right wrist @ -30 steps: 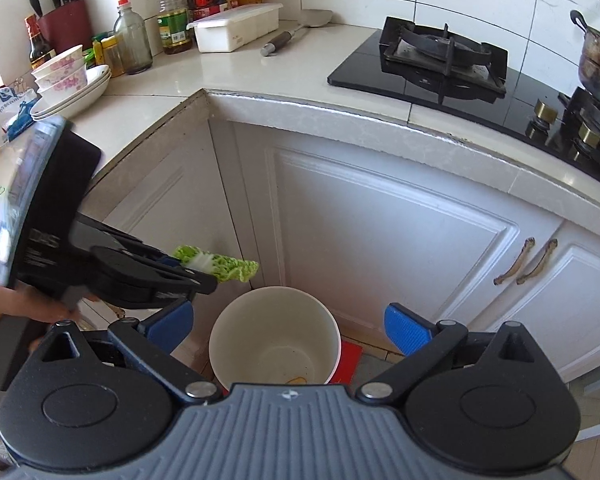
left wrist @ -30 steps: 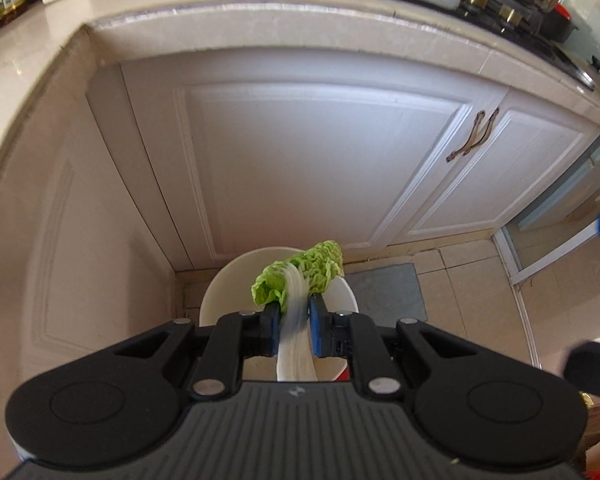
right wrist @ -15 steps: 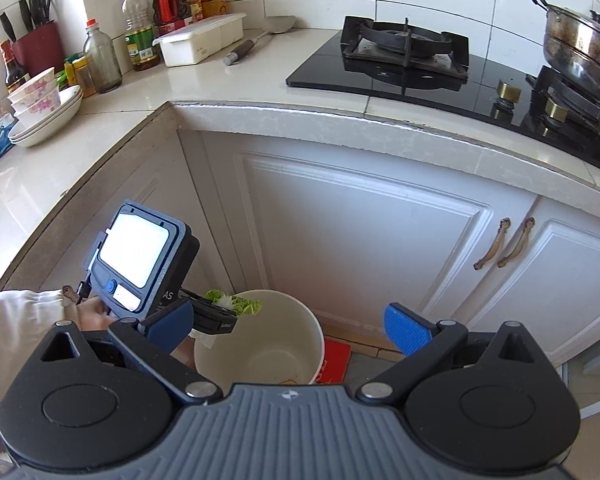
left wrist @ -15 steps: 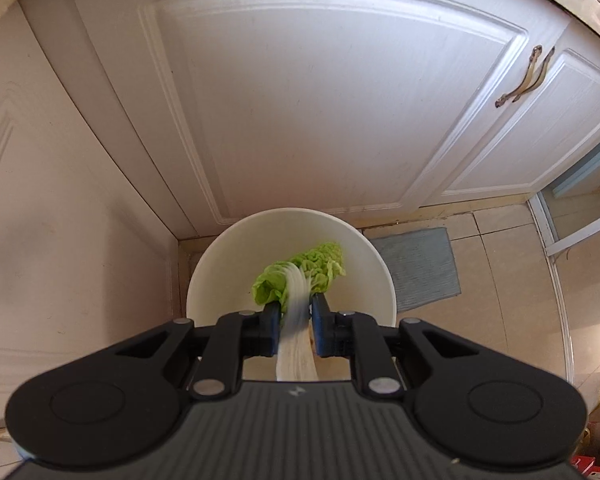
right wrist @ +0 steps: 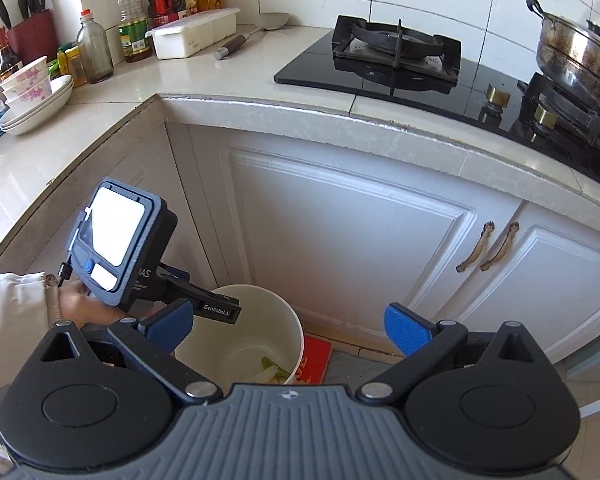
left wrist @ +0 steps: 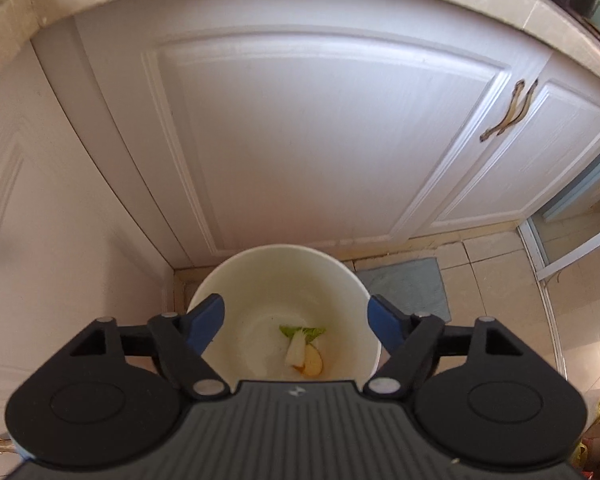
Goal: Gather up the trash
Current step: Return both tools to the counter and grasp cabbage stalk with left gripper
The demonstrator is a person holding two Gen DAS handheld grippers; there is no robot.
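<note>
A white trash bucket [left wrist: 260, 280] stands on the floor in the cabinet corner. A cabbage leaf [left wrist: 298, 340] with a white stem lies at its bottom beside a yellowish scrap [left wrist: 314, 364]. My left gripper [left wrist: 296, 320] is open and empty right above the bucket's mouth. In the right wrist view the left gripper's body [right wrist: 148, 264] hangs over the bucket [right wrist: 284, 320], with the leaf [right wrist: 274, 370] inside. My right gripper [right wrist: 288, 330] is open and empty, above and in front of the bucket.
White cabinet doors [left wrist: 320, 128] with bronze handles [left wrist: 508, 114] rise behind the bucket. A grey mat [left wrist: 408, 284] and a red item [right wrist: 314, 360] lie on the floor beside it. The counter holds bowls [right wrist: 32, 100], bottles [right wrist: 134, 28], a stove [right wrist: 396, 52] and a pot [right wrist: 576, 56].
My left gripper has opened and let go of the cabbage leaf, which has dropped to the bottom of the bucket. The right gripper has stayed open.
</note>
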